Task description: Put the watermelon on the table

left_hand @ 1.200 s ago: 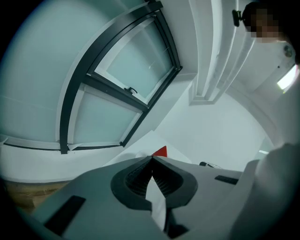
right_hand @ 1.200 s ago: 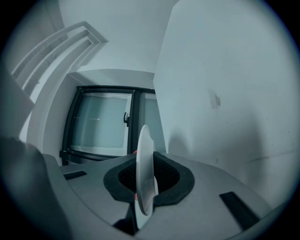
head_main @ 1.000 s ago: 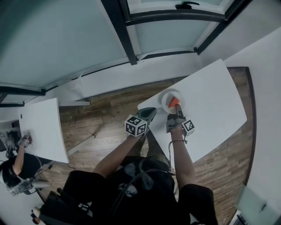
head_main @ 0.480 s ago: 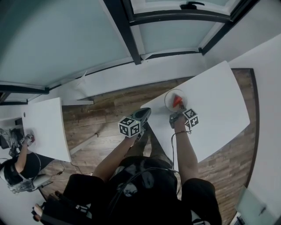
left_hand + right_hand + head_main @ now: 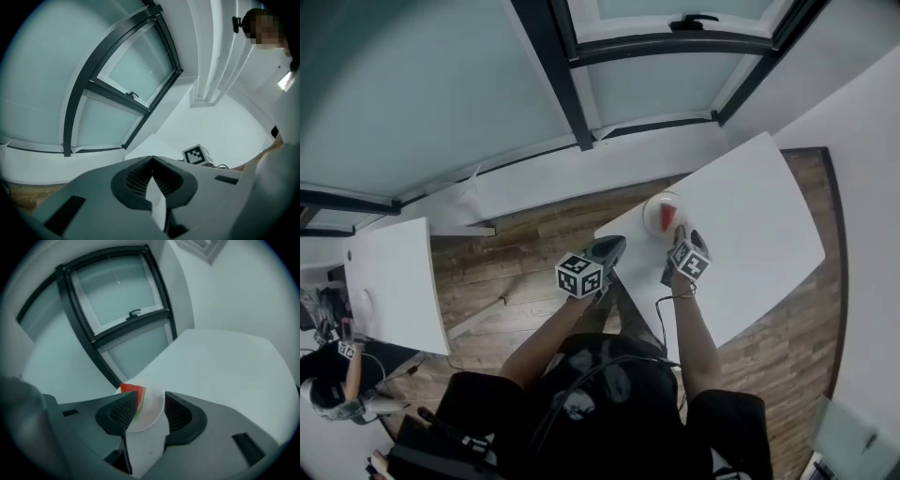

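White table (image 5: 750,216) by the window (image 5: 656,84) bears a plate (image 5: 651,214) with the watermelon wedge (image 5: 667,217) on it — we see the jaws of our right gripper (image 5: 146,404) opening just short of it, gripping nothing; left gripper (image 5: 151,161) clenched, empty.

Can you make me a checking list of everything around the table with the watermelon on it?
Surface: white table over a wood floor.
Job's things: watermelon slice lies on a white plate near the table's edge.
Clutter: nothing seen.
Grippers: left gripper shut, nothing in it; right gripper opening just behind the slice, pads not pressing on it.
Cables: thin dark cable by the right wrist.
Surroundings: dark-framed windows, second white table, another person at lower left.
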`<action>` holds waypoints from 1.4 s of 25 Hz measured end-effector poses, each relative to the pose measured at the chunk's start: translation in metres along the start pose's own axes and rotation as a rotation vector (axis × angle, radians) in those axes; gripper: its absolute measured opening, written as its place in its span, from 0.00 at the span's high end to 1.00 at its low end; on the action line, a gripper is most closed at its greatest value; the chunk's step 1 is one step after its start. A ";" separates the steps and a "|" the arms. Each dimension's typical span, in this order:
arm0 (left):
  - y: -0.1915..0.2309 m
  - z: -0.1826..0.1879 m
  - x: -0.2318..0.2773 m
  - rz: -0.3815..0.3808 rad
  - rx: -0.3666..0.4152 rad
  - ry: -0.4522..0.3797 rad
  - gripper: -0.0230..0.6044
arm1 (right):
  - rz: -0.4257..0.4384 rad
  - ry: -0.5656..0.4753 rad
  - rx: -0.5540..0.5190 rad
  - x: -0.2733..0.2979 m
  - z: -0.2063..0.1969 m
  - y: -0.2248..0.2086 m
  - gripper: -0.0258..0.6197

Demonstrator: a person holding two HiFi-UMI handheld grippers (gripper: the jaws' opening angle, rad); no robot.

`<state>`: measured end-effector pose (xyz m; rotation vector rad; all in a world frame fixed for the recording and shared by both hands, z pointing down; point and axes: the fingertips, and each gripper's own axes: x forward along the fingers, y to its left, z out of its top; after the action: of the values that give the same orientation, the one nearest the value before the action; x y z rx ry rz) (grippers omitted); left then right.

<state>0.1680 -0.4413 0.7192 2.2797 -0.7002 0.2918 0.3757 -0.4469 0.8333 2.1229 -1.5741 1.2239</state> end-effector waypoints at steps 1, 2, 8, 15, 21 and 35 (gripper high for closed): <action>-0.004 0.000 0.000 -0.003 0.011 0.001 0.96 | 0.030 -0.049 -0.065 -0.013 0.005 0.007 0.70; -0.008 0.002 -0.001 -0.010 0.023 0.000 0.96 | 0.057 -0.093 -0.128 -0.026 0.012 0.015 0.76; -0.040 0.027 -0.017 0.004 0.213 -0.030 0.96 | 0.109 -0.290 -0.280 -0.124 0.053 0.049 0.91; -0.084 0.040 -0.040 0.007 0.394 -0.073 0.96 | 0.145 -0.361 -0.357 -0.212 0.047 0.055 0.94; -0.106 0.021 -0.043 -0.044 0.366 -0.047 0.96 | 0.178 -0.338 -0.287 -0.234 0.021 0.046 0.94; -0.105 0.027 -0.049 -0.019 0.346 -0.067 0.96 | 0.256 -0.345 -0.320 -0.233 0.023 0.056 0.94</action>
<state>0.1868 -0.3784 0.6200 2.6331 -0.7054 0.3511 0.3203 -0.3247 0.6334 2.0439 -2.0775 0.6245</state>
